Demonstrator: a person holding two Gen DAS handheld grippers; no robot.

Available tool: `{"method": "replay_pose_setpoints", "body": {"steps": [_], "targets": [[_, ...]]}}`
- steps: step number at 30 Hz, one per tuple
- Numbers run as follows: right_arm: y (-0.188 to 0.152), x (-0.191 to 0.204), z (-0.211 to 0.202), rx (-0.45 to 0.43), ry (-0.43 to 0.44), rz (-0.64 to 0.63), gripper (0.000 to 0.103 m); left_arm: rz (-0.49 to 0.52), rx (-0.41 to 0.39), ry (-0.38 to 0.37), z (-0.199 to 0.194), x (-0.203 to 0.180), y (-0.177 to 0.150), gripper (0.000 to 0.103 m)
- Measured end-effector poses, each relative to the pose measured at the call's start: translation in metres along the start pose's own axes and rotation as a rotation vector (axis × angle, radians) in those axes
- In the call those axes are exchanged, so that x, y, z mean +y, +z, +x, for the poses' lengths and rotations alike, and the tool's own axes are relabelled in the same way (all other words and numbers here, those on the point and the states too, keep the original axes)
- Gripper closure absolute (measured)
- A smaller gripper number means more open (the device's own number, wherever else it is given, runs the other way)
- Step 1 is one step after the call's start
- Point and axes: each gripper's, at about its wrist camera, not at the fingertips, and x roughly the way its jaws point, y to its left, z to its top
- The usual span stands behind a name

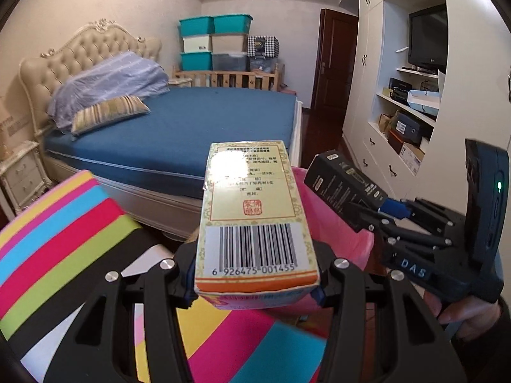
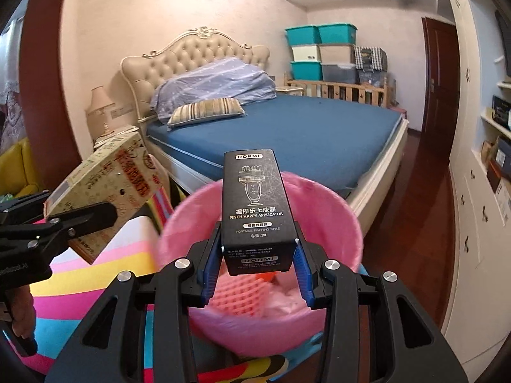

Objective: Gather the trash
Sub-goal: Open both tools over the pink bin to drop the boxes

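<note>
My left gripper (image 1: 255,282) is shut on a yellow medicine box (image 1: 252,214) with a barcode, held above the striped mat. The same box (image 2: 105,188) shows at the left of the right wrist view. My right gripper (image 2: 257,265) is shut on a black DORMI box (image 2: 255,207), held over the open pink-lined trash bin (image 2: 335,223). The black box (image 1: 341,180) and right gripper also show at the right of the left wrist view, with the pink bin liner (image 1: 332,223) behind the yellow box. Pink trash lies inside the bin.
A colourful striped mat (image 1: 64,223) lies under both grippers. A bed with a blue mattress (image 2: 303,134) stands close behind the bin. White wardrobe drawers (image 2: 472,223) line the right wall. A nightstand (image 1: 22,172) stands at the left.
</note>
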Motion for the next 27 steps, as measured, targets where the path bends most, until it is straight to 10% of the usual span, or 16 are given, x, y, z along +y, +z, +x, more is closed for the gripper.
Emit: {"method": "replay_pose_setpoints", "body": {"steps": [4,6,9,20,27], "targets": [[0.006,-0.020,0.017,0.010,0.013,0.009,0.062,-0.017,0.019,-0.050,0.049,-0.009,0.022,0.051],[0.009,-0.030,0.022,0.002,0.014,0.015,0.052,-0.024,0.015,-0.024,0.063,-0.007,0.026,0.026],[0.013,-0.045,0.022,-0.021,0.002,0.035,0.048,-0.051,-0.022,-0.015,0.065,-0.003,0.025,0.018],[-0.018,-0.029,-0.073,-0.079,-0.066,0.071,0.040,0.037,-0.171,0.212,-0.047,-0.010,-0.030,0.005],[-0.043,0.011,-0.118,-0.057,-0.057,0.030,0.020,0.048,-0.195,0.180,-0.100,-0.025,-0.056,0.005]]}}
